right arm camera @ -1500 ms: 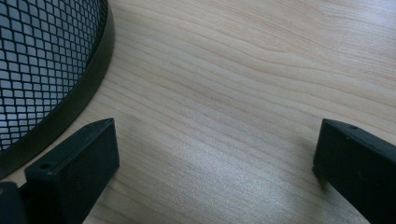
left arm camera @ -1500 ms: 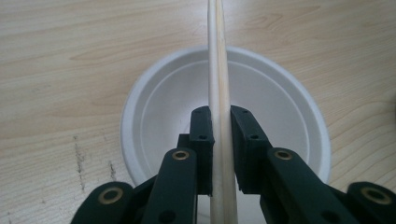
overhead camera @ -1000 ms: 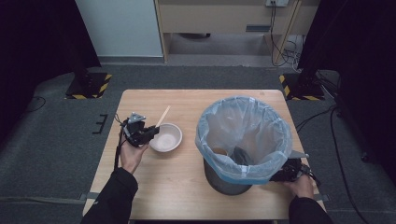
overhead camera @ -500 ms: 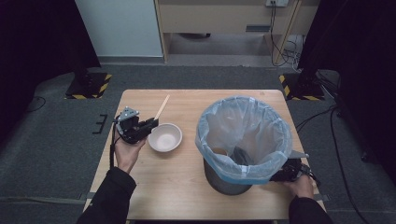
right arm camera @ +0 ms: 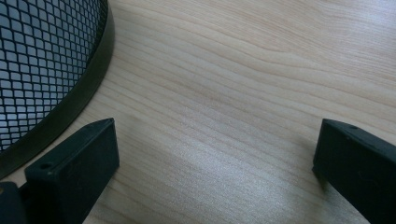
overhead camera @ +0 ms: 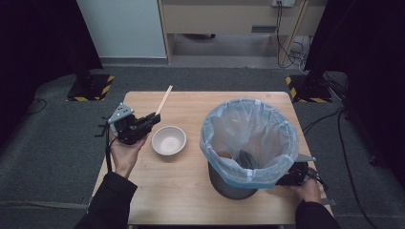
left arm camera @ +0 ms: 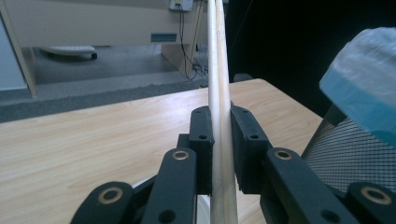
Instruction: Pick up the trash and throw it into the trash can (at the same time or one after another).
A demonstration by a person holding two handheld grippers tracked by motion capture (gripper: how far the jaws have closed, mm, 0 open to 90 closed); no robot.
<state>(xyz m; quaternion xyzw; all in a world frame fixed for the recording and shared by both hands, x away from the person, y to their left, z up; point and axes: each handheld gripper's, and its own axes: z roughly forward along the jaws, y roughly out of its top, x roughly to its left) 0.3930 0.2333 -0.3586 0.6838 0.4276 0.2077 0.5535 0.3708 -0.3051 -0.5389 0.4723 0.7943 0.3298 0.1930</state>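
High view first: the left gripper [overhead camera: 154,117] is seen at the table's left edge, just left of the white bowl [overhead camera: 168,140], with a pair of wooden chopsticks [overhead camera: 164,99] clamped in its jaws and pointing up and away toward the far side of the table [overhead camera: 191,191]. Compared with a second ago, the gripper has been drawn back from the bowl's rim and lifted, so the chopsticks are now carried clear of the bowl rather than lying across it. The bowl is left standing empty, and the lined mesh bin [overhead camera: 249,143] stands well to its right. From this it is judged that the pick-up is finished and that a carry toward the bin is likely to follow.

Left gripper view: the chopsticks [left arm camera: 218,70] are shown side by side, pinched tightly between the two black pads, with the jaws closed on them and no gap visible. The bin's blue liner [left arm camera: 364,98] is seen at the right.

Right gripper view: the right gripper [right arm camera: 215,158] is held low over the wood beside the bin's mesh wall [right arm camera: 42,60], its jaws spread wide and nothing held between them. Its position is unchanged.
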